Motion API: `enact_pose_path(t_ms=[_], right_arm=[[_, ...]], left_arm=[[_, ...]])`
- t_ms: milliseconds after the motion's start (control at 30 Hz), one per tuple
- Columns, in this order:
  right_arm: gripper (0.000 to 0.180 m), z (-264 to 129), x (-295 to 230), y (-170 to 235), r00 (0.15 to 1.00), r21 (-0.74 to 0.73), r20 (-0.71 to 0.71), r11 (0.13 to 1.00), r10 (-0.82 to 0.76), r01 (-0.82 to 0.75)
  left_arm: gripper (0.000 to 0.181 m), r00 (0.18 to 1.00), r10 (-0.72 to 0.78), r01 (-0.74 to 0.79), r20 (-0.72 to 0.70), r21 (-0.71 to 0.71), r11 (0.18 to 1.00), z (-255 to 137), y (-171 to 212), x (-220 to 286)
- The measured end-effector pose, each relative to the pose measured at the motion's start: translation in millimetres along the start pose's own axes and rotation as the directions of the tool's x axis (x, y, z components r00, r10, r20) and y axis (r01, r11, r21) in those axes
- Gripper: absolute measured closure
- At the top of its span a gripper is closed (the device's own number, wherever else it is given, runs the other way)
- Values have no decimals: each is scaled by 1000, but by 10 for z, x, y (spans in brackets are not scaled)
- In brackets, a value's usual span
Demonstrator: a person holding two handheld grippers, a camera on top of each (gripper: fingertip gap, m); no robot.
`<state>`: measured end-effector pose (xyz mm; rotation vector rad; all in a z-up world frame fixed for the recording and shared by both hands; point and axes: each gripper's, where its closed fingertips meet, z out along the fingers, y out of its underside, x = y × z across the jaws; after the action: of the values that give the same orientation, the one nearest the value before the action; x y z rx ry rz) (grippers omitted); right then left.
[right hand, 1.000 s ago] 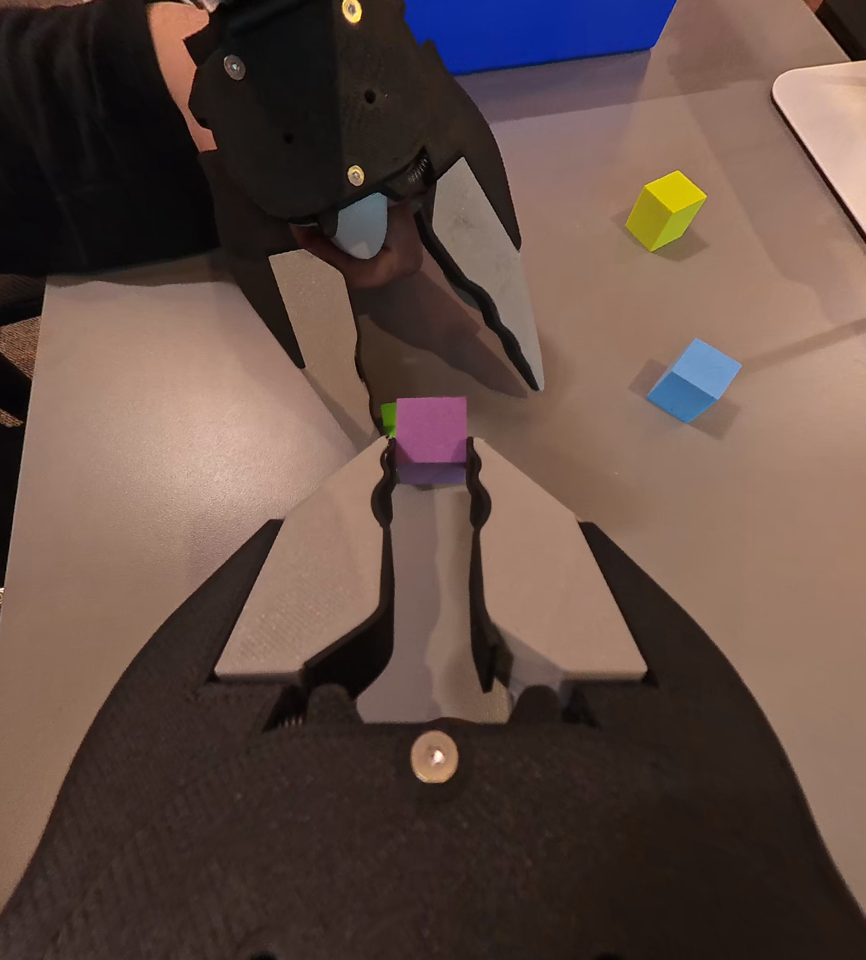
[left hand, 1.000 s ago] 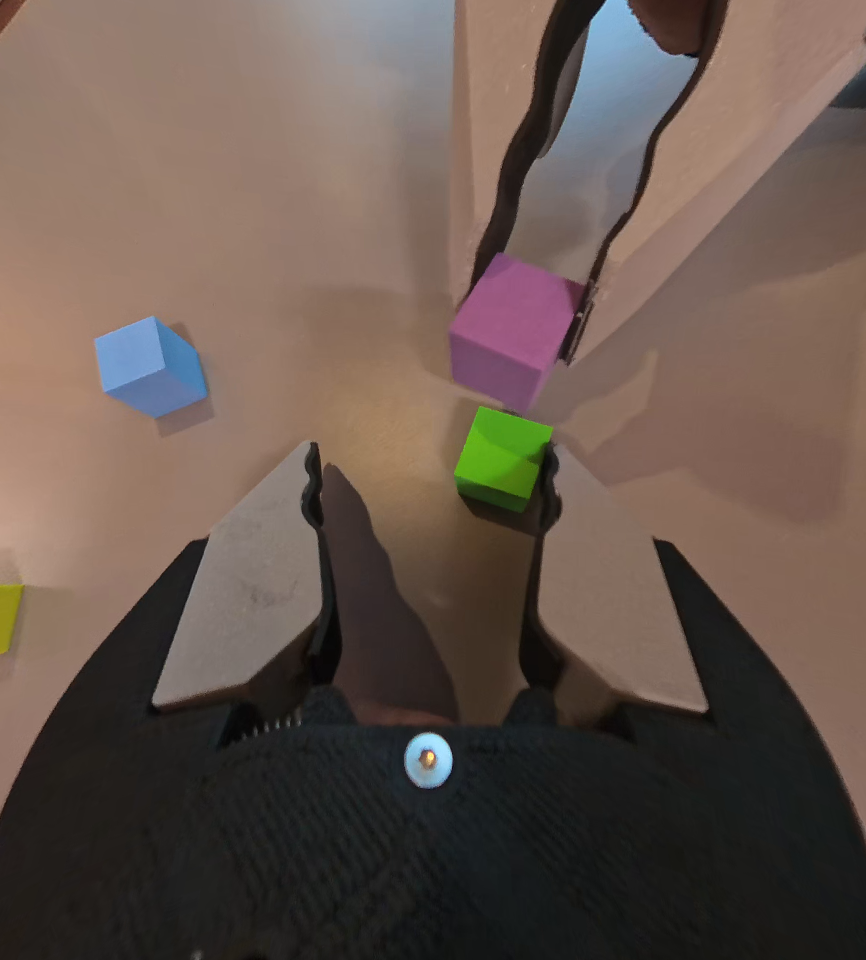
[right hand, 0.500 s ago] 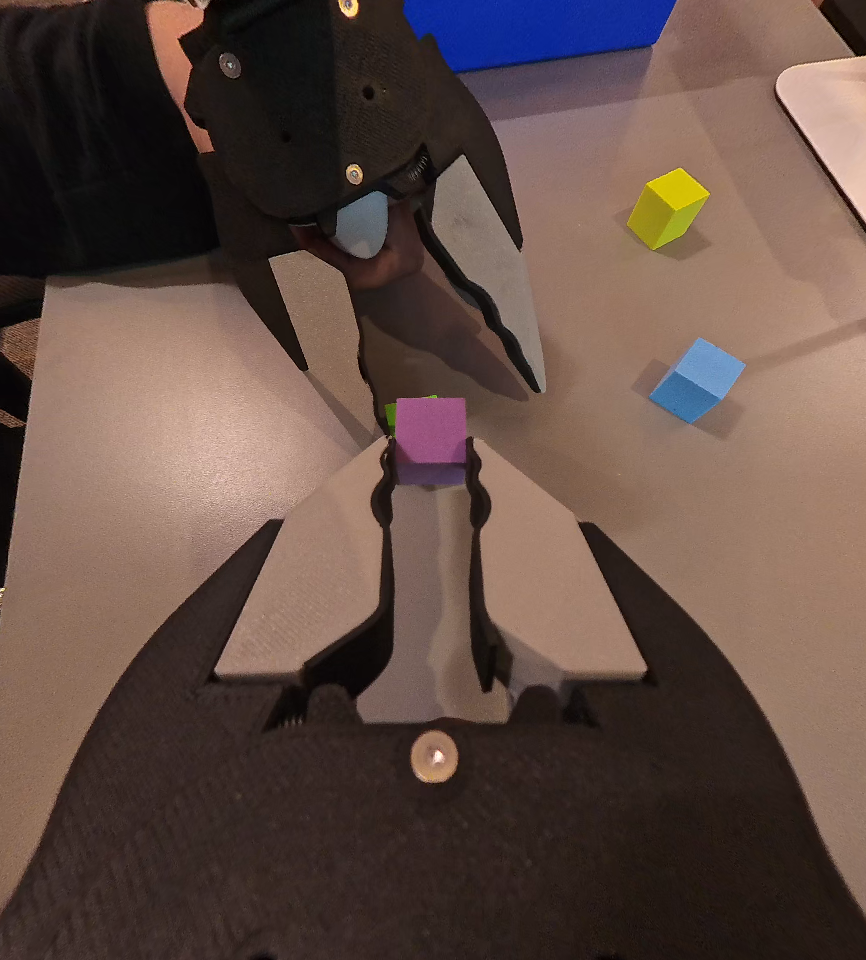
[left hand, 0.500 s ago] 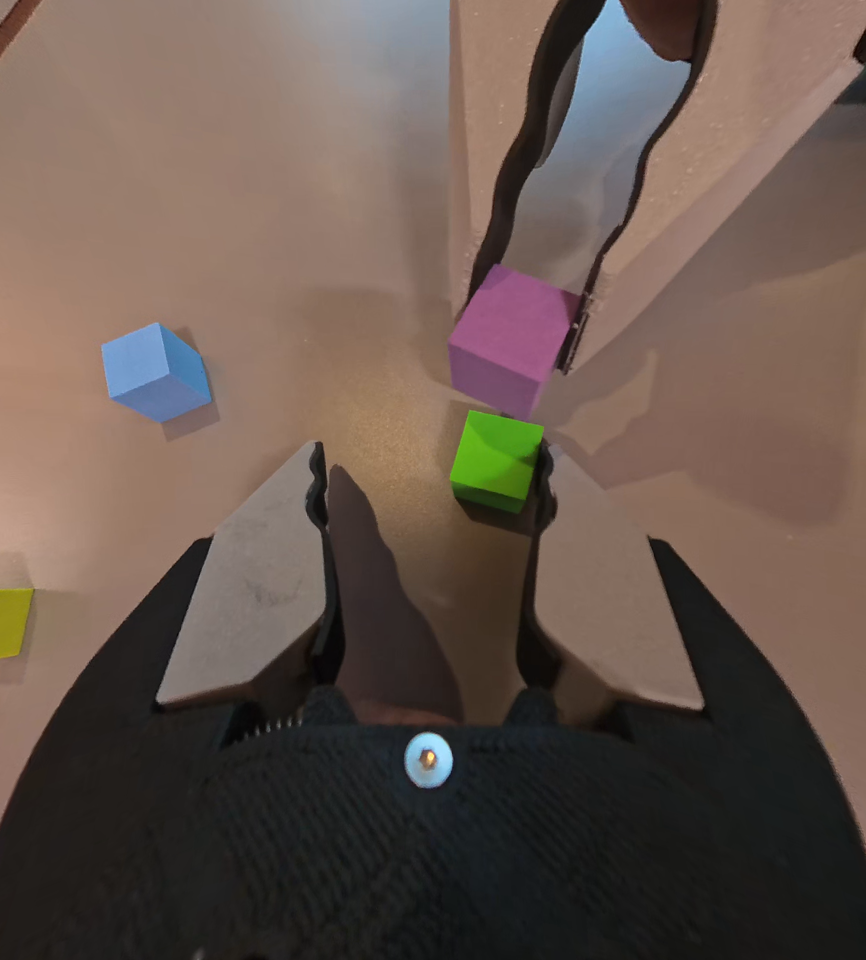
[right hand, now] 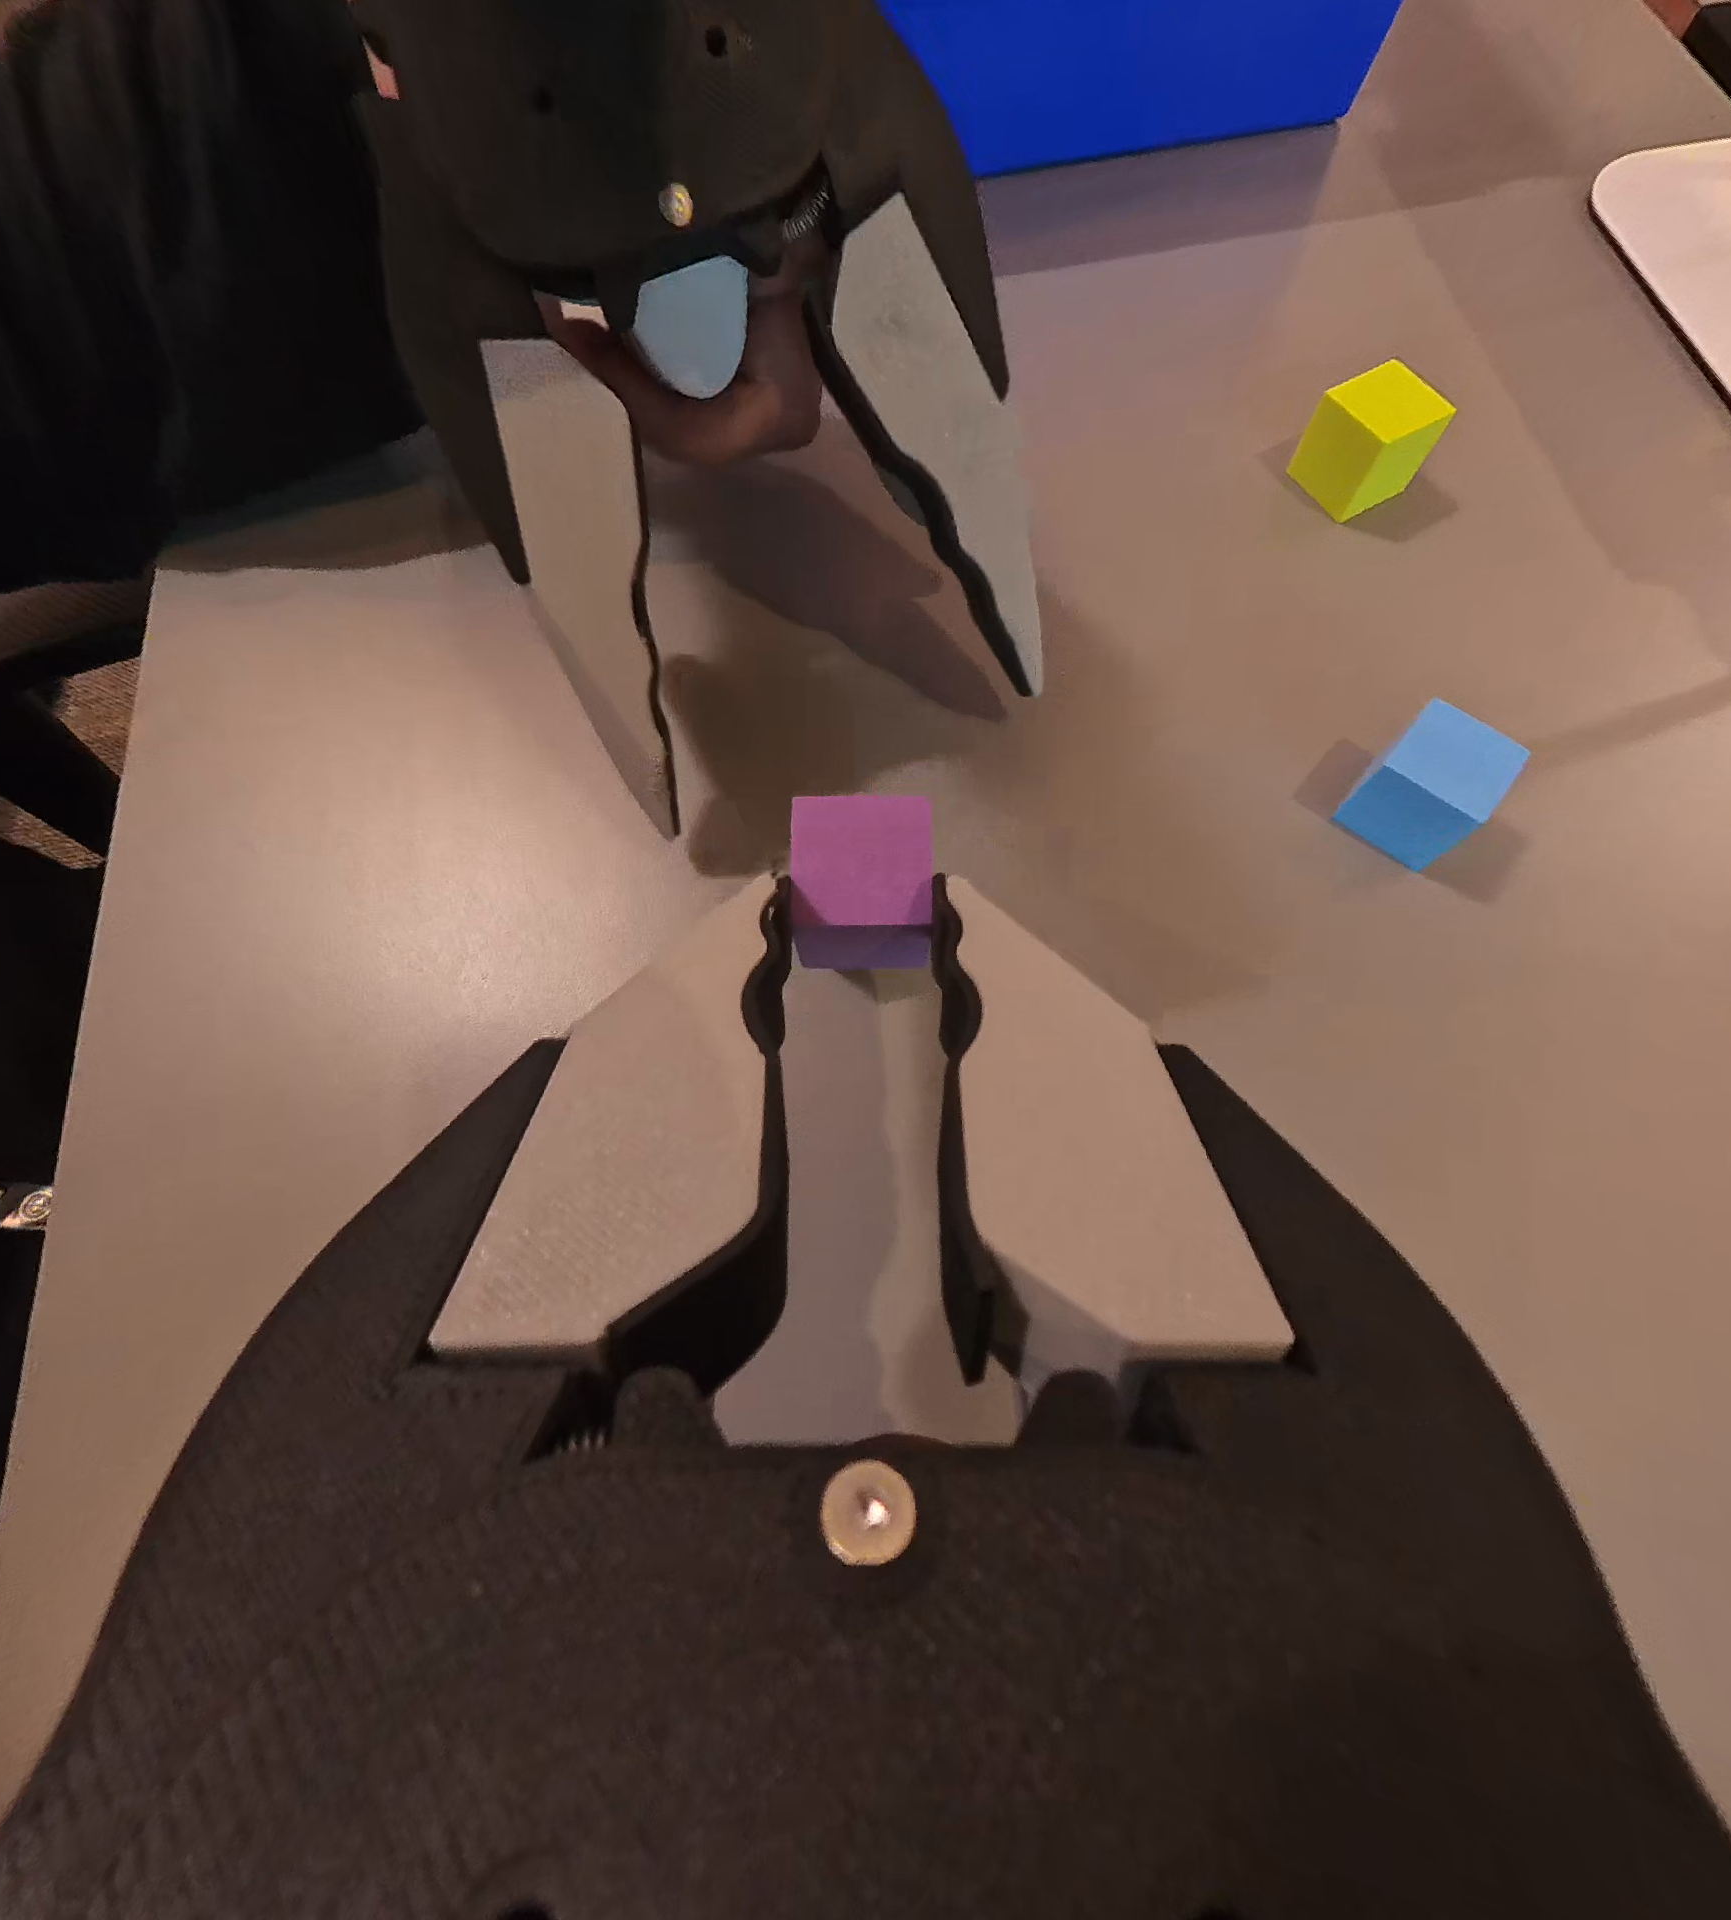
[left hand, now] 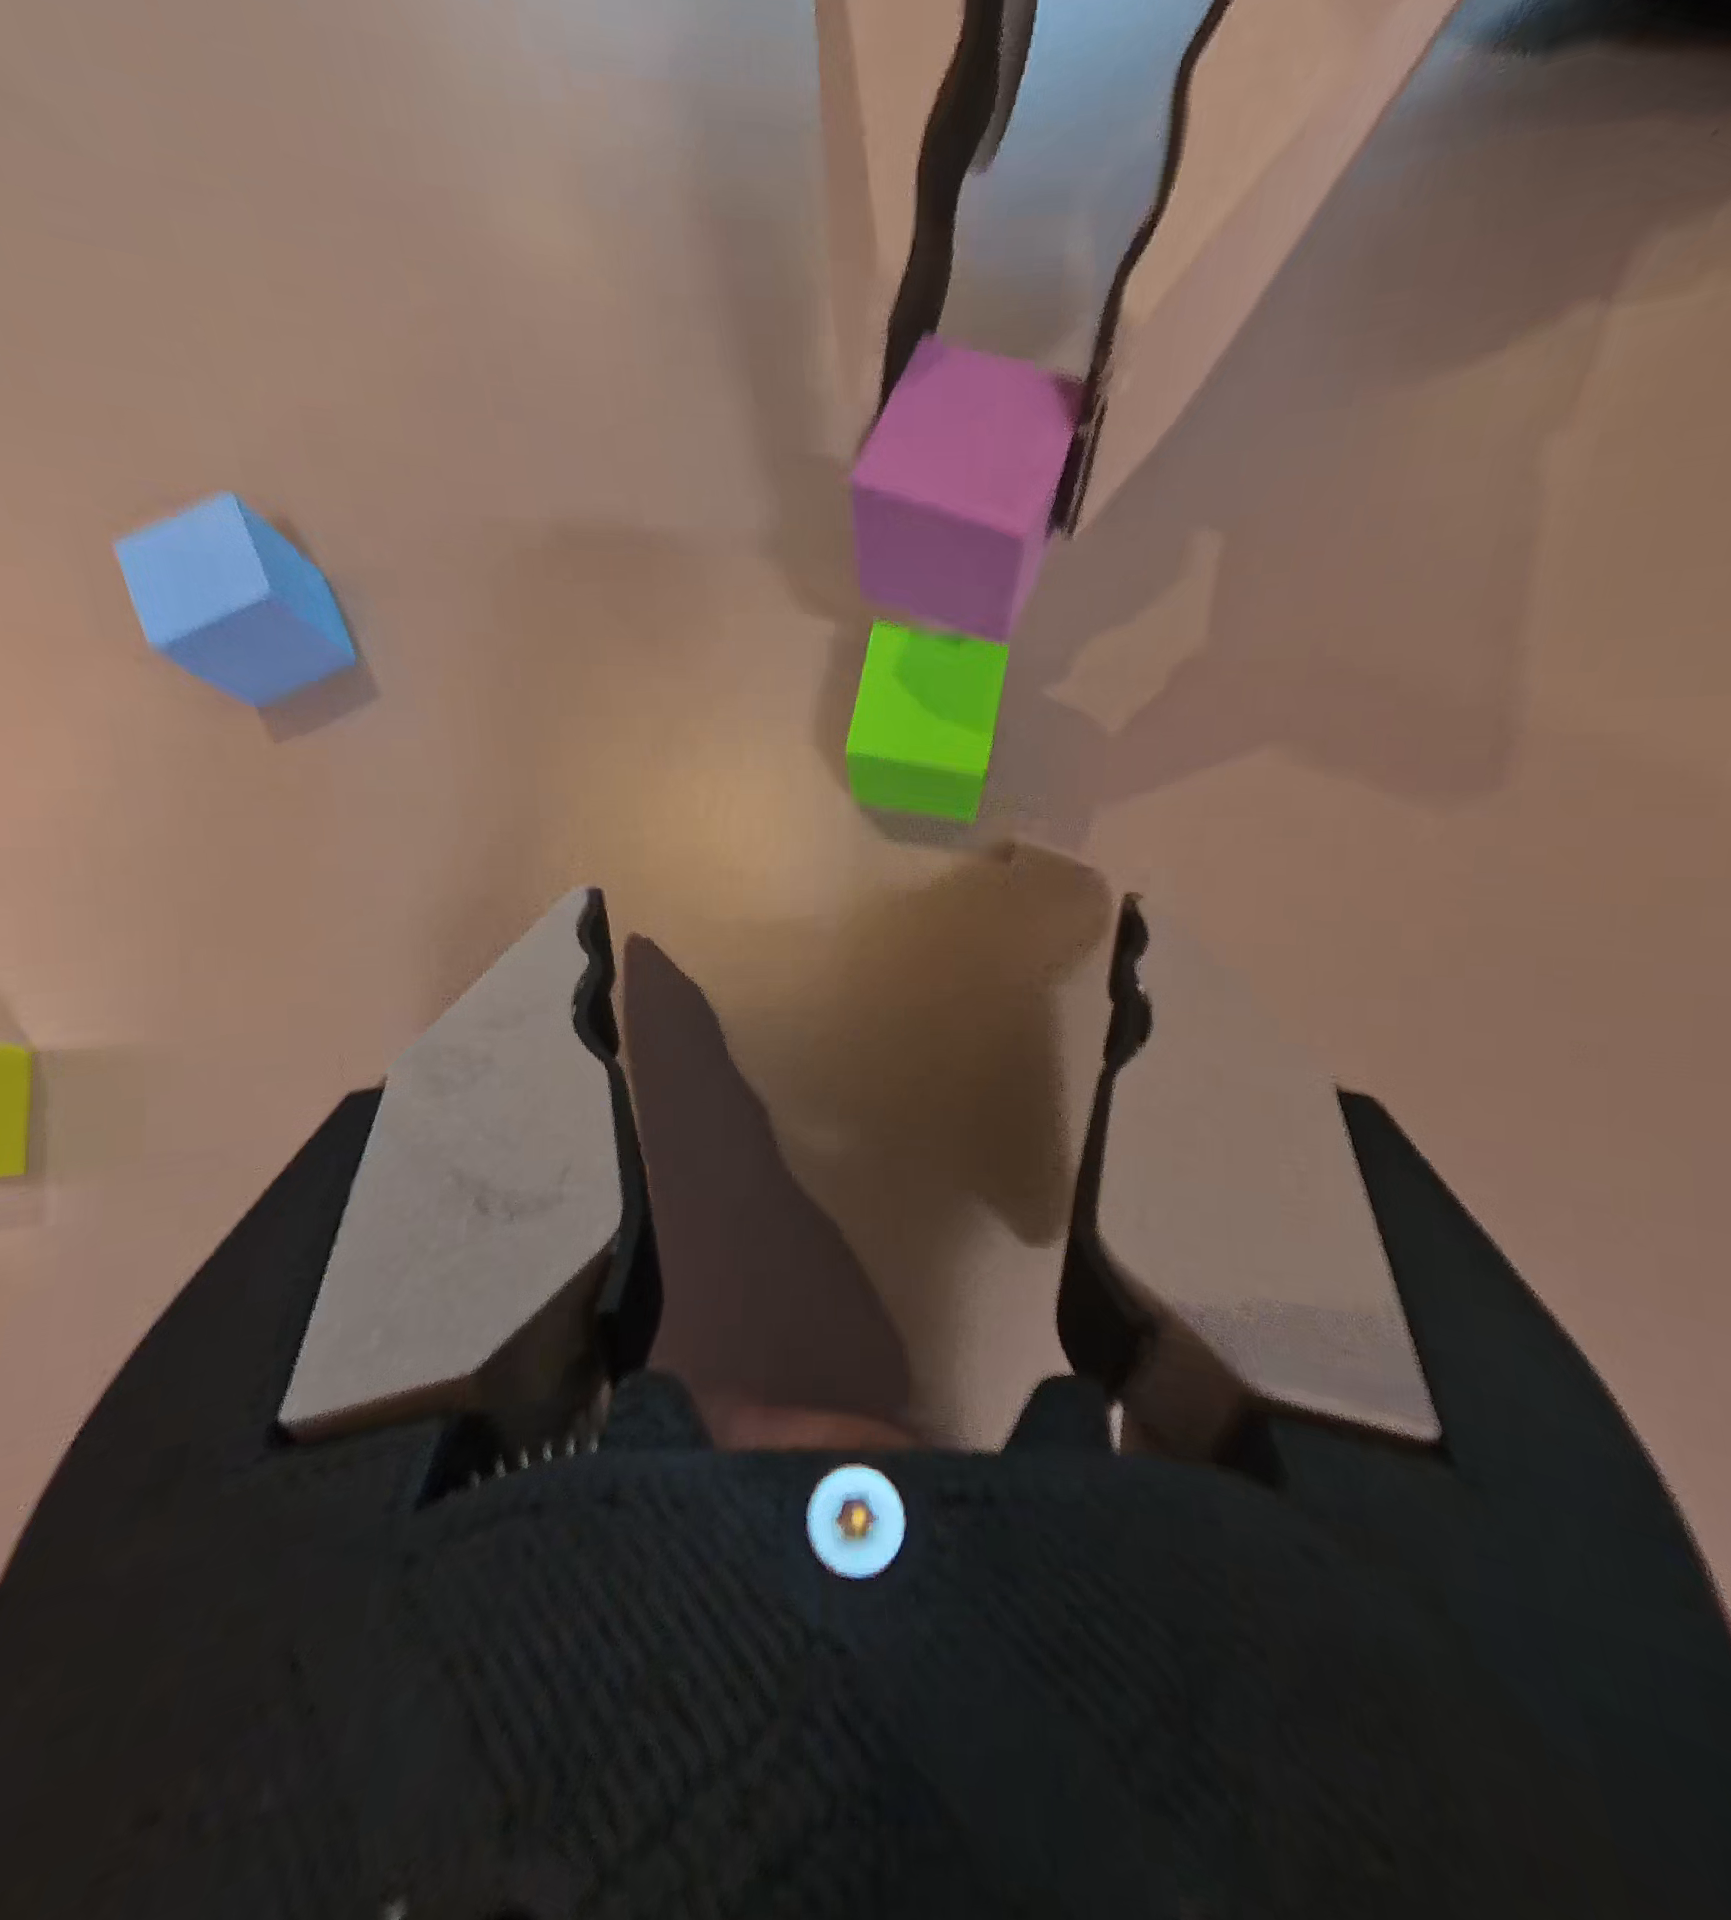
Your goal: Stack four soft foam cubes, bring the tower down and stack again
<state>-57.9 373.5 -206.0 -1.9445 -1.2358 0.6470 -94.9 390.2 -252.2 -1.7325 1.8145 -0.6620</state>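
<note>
Hovering just above the green cube [left hand: 925, 717], the purple cube [right hand: 859, 862] sits pinched between the jaws of the right gripper [right hand: 859, 914], which are closed to the cube's width. From the left wrist view the purple cube's lower edge overlaps the green cube's far edge, so the two look nearly lined up, with the purple one a shade farther from the left gripper; whether they touch I cannot tell. The coming move seems to be a short straight drop and release. The left gripper [left hand: 861, 935] hangs with its jaws wide apart and holding nothing, the green cube lying ahead of its tips and clear of both. A second ago the green cube sat right against the left gripper's right fingertip; the gripper has since pulled back and risen, and the purple cube has come closer over the green. The blue cube [right hand: 1430, 784] and yellow cube [right hand: 1372, 438] lie apart on the table [right hand: 373, 935], off to the right gripper's right side.
</note>
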Motion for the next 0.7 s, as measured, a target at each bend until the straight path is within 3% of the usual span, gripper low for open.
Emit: enact_pose_path(t_ms=[333, 700], right_arm=[[156, 43, -27, -46, 995, 12, 95, 1000, -8, 7], [156, 113, -58, -198, 972, -55, 183, 985, -149, 162]], left_arm=[[85, 998, -53, 54, -18, 20, 998, 49, 57, -33], [84, 998, -59, 60, -15, 46, 997, 59, 42, -43]])
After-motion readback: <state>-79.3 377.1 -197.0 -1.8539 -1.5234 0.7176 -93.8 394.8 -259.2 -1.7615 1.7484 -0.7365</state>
